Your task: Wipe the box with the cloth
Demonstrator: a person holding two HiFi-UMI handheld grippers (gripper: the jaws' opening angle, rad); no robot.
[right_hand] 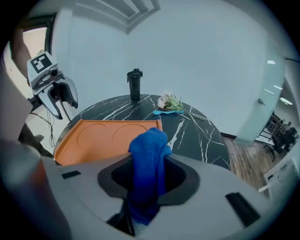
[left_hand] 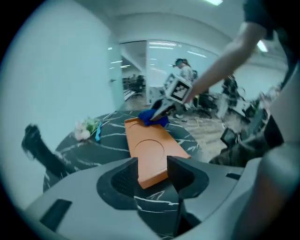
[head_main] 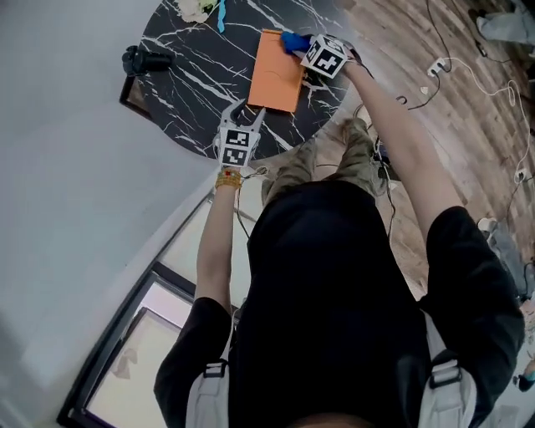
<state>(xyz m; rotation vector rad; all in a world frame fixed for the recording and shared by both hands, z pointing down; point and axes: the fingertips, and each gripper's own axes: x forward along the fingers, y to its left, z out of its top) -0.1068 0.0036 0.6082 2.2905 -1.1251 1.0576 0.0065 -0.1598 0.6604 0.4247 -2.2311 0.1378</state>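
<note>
A flat orange box (head_main: 277, 71) (left_hand: 150, 150) (right_hand: 108, 136) lies on the round black marble table (head_main: 192, 84). My right gripper (head_main: 297, 46) (right_hand: 147, 161) is shut on a blue cloth (head_main: 291, 40) (right_hand: 147, 154), and the cloth rests on the box's far end (left_hand: 152, 118). My left gripper (head_main: 245, 113) (left_hand: 152, 171) hovers open at the table's near edge, just off the box's near end. In the left gripper view the box's end shows in the gap between the jaws, apart from the pads. The right gripper view shows the left gripper (right_hand: 63, 101) raised beyond the box.
A black bottle (head_main: 142, 60) (right_hand: 135, 84) stands at the table's left side. White flowers (head_main: 196, 8) (right_hand: 169, 102) and a light-blue strip (head_main: 221, 17) lie at the far edge. A white wall runs along the left; cables (head_main: 451, 67) trail over the wooden floor at right.
</note>
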